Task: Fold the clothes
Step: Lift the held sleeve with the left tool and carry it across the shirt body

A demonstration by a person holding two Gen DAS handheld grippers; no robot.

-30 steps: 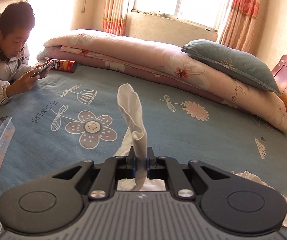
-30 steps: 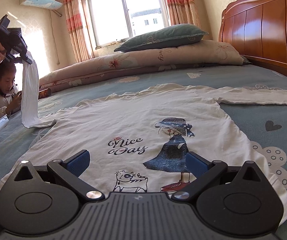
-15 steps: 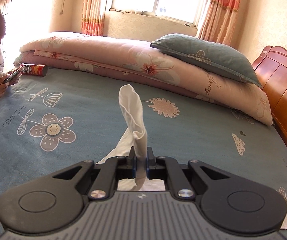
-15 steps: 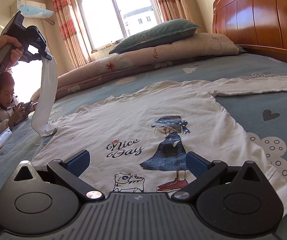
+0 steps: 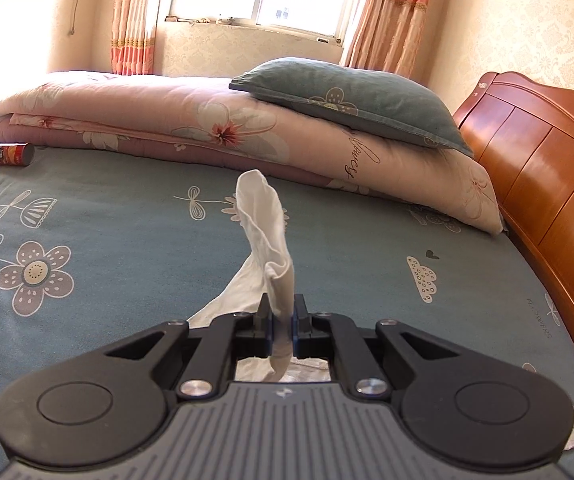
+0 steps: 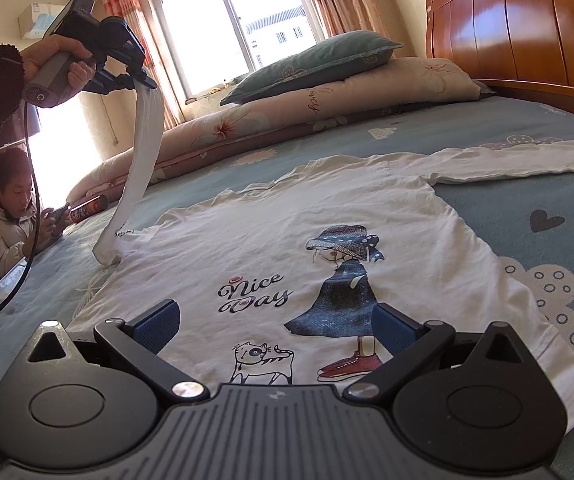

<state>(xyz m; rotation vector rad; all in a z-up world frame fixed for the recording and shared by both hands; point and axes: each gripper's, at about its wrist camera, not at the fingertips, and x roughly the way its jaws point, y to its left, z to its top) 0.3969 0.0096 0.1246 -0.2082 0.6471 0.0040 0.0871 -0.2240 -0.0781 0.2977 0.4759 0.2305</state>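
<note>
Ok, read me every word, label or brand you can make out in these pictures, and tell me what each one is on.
"Nice Day": on the front of the white shirt, in script, beside the printed girl.
"FLOWERS": on the blue bedsheet, near the headboard; a cut-off "FLO" shows at its left edge.
Script word on the pink quilt: not clearly readable.
Label on the red can: too blurred to read.
"G" on the handle of the left gripper.
</note>
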